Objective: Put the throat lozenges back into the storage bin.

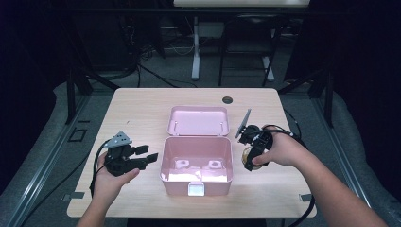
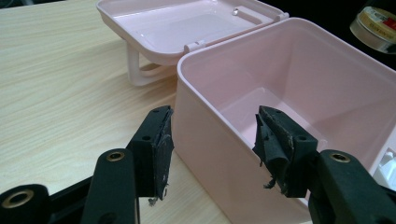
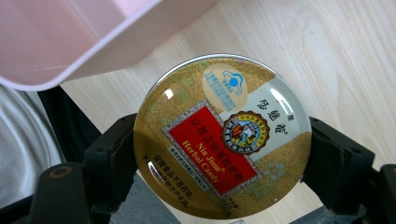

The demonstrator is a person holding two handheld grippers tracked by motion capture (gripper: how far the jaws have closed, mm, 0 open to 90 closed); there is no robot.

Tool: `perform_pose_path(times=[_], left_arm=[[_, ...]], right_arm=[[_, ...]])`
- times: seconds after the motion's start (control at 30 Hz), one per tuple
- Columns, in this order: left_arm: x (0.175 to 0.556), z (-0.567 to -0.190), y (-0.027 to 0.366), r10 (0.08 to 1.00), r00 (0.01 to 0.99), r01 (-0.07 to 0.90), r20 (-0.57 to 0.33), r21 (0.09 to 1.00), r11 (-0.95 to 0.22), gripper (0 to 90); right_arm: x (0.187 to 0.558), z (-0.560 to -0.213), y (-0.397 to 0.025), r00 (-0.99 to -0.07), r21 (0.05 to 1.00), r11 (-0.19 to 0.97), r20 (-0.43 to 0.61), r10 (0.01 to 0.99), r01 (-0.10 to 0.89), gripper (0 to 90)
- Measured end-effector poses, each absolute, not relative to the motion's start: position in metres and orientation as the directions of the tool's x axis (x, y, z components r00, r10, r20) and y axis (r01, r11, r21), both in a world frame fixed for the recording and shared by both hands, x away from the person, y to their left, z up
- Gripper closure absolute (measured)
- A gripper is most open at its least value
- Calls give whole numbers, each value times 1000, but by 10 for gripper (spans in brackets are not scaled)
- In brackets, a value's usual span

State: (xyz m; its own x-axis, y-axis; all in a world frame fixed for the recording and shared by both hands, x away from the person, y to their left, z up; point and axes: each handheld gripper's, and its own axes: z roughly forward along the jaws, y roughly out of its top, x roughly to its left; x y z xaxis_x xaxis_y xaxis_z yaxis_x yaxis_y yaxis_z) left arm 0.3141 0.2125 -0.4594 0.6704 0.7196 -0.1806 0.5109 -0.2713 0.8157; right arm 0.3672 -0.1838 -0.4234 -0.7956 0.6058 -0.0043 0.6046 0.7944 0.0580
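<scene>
The right gripper (image 1: 254, 150) pinches a round herbal candy tin (image 3: 222, 136) just beside the open pink storage box (image 1: 196, 164), apparently ready to be lifted over the rim, while the left gripper (image 2: 212, 151), jaws spread, straddles the box's opposite wall.

Black left gripper (image 1: 150, 153) with grey three-cornered plate, frayed pads (image 2: 275, 144), brass rivets

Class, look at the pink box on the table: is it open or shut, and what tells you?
Open. The box shows its bare inside, and its lid lies flipped back behind it on the table.

Dim dark surroundings, overhead light on table (image 1: 142, 109), glare on tin (image 3: 222, 135)
</scene>
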Motion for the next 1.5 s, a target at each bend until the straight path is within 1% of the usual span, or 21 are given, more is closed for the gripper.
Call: perform_pose_path(times=[0.3,0.53,0.87,1.03,1.23,1.5], left_arm=[[315,-461,211,723,668,509,-178,818,-269,461],[315,-461,212,723,667,510,-183,819,-263,460],[315,-461,213,722,667,512,-182,817,-267,460],[316,-461,214,721,668,511,-183,817,-267,460],[315,-462,213,723,666,512,-183,817,-266,460],[316,-462,214,722,667,511,-184,818,-264,461]], right_arm=[[365,-414,-168,-863,64,863,-27,504,501,199],[365,-408,-155,-901,65,900,-23,434,432,199],[364,-404,-132,-958,55,957,-32,286,284,199],[364,-405,-123,-968,58,967,-25,249,247,199],[364,-407,-114,-978,40,978,-28,206,204,199],[364,-408,-106,-987,54,986,-30,161,159,199]])
